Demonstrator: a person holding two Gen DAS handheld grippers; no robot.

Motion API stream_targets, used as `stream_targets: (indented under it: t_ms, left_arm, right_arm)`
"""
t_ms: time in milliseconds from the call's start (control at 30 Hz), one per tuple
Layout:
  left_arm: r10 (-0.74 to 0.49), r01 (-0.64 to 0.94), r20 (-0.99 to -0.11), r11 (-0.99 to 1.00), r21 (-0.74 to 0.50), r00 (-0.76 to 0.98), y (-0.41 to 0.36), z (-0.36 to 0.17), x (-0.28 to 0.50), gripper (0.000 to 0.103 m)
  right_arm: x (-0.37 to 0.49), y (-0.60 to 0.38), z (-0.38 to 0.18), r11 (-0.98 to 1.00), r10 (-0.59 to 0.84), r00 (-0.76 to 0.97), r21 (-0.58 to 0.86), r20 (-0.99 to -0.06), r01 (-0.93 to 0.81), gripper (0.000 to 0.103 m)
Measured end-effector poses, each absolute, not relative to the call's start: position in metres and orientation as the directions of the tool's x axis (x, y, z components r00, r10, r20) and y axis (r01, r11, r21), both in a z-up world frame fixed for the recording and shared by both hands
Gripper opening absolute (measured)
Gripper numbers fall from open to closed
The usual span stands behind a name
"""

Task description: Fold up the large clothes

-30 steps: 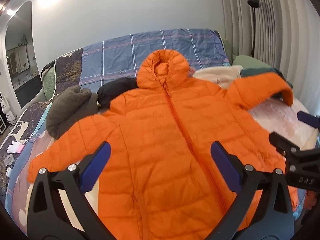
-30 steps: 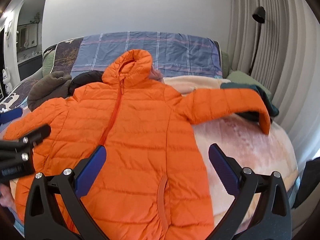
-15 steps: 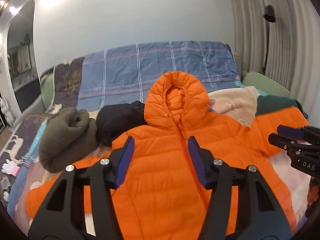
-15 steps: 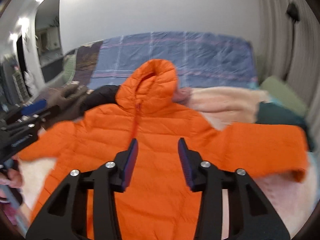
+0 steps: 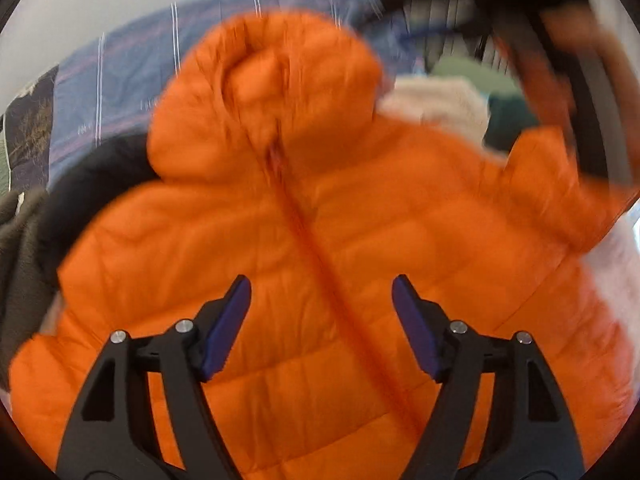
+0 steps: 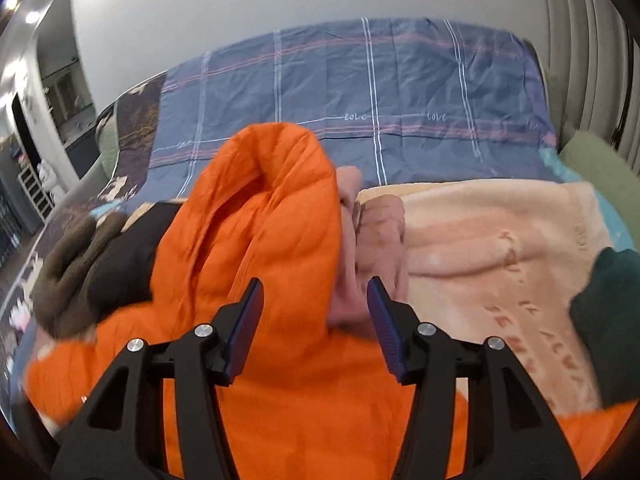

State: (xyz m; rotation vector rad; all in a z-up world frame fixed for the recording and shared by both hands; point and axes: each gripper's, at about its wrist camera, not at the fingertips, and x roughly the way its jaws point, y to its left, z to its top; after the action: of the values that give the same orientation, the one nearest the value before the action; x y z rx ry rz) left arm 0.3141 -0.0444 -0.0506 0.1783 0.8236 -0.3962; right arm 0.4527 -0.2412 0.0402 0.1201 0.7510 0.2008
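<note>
Orange puffer jacket (image 5: 320,280), soft, light, slippery: your left tongs (image 5: 322,300) and right tongs (image 6: 316,300) gape, just reopening, empty; pinch hood (image 6: 272,200) at twelve o'clock.

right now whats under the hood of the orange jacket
The orange jacket has its hood lying over a black garment on one side and a peach blanket on the other. What lies directly beneath it is covered.

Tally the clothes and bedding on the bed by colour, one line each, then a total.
Orange: 1, hooded puffer jacket
Olive-brown: 1, fleece garment
Black: 1, garment
Dark green: 1, garment
Peach: 1, fleece blanket
Blue: 1, plaid cover
Total: 6
</note>
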Motion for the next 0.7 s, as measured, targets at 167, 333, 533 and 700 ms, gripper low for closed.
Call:
stream_targets:
  t_ms: [167,333,533,700]
  left_arm:
    - [-0.265,0.405,-0.773,0.914,-0.011,0.577,-0.046,-0.074,0.319,0.078]
    - [-0.276,0.403,-0.761,0.915,-0.02,0.588,-0.045,-0.073,0.317,0.08]
    - [-0.234,0.204,-0.684,0.971,-0.126,0.691,0.015,-0.039,0.319,0.08]
    - [-0.151,-0.006,-0.634,0.971,-0.239,0.759,0.089,-0.004,0.315,0.079]
  right_arm:
    - [0.503,-0.232,0.042,0.969,0.232,0.722,0.215,-0.652,-0.118,0.055]
    - [0.526,-0.222,0.034,0.963,0.246,0.718,0.246,-0.651,-0.107,0.018]
    - [0.459,-0.214,0.06,0.925,0.379,0.755,0.242,-0.535,-0.293,0.003]
    - [0.358,-0.203,0.056,0.891,0.385,0.73,0.021,-0.564,-0.453,0.003]
